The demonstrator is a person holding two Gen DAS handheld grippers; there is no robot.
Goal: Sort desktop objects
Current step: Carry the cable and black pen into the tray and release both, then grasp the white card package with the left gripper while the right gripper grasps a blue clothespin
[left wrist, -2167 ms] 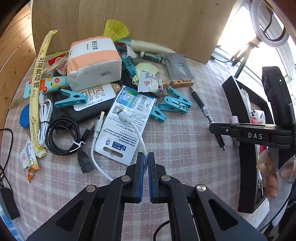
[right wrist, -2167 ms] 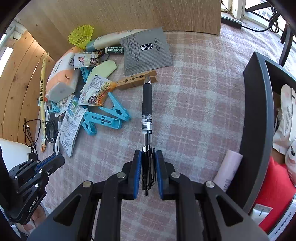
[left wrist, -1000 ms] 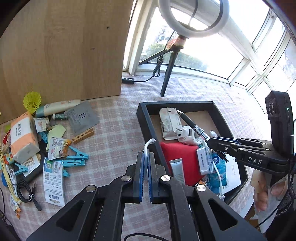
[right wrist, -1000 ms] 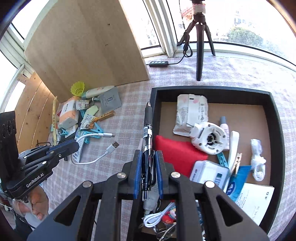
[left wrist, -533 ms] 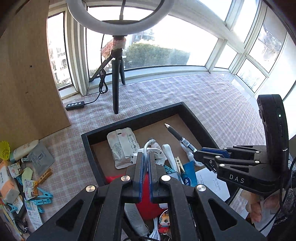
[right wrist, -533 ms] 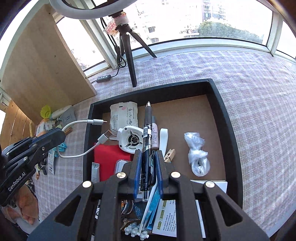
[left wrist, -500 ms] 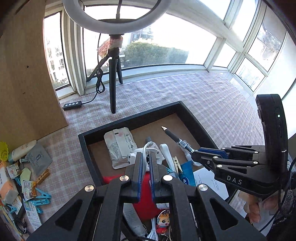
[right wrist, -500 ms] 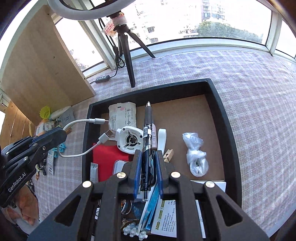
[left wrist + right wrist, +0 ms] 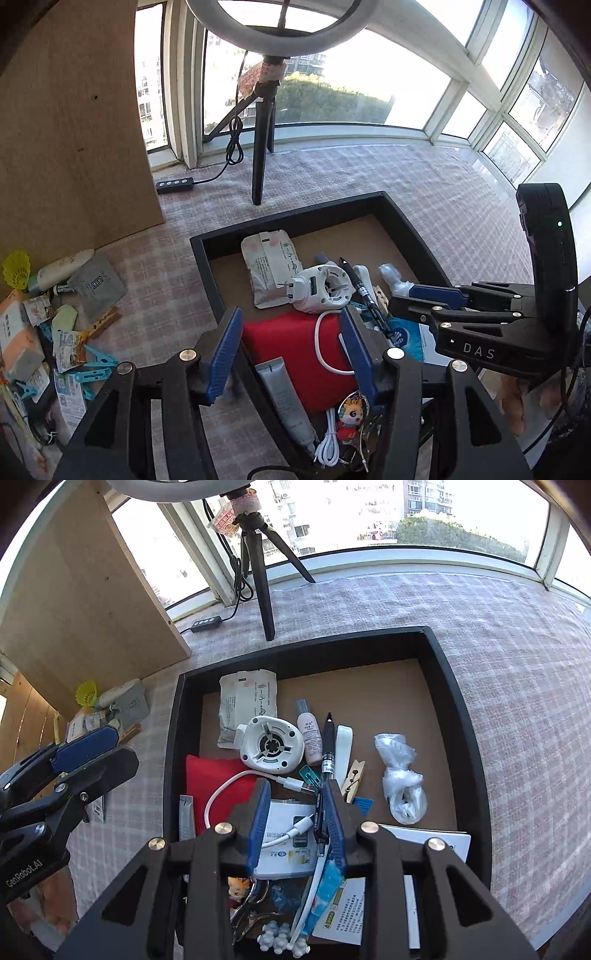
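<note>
A black tray (image 9: pixel 207 266) (image 9: pixel 458 701) holds sorted items. My left gripper (image 9: pixel 291 350) is open above its near left part; the white USB cable (image 9: pixel 325 347) (image 9: pixel 229 786) lies loose on the red pouch (image 9: pixel 291 362) below it. My right gripper (image 9: pixel 295 812) is open over the tray. The black pen (image 9: pixel 327 749) (image 9: pixel 364 291) lies in the tray between the pink bottle (image 9: pixel 310 734) and a white stick, its rear end by my right finger. The left gripper also shows in the right wrist view (image 9: pixel 85 746), the right gripper in the left wrist view (image 9: pixel 424 299).
Unsorted clutter lies on the checked cloth at left: blue clips (image 9: pixel 92 365), a wooden peg (image 9: pixel 103 321), a grey sachet (image 9: pixel 96 280), a tube (image 9: pixel 62 269), a yellow shuttlecock (image 9: pixel 16 269). A tripod (image 9: pixel 262 155) and a wooden board (image 9: pixel 70 140) stand behind.
Both grippers have opened over the tray. The white cable dropped from the left gripper onto the red pouch; the pen dropped from the right gripper and lies in the tray.
</note>
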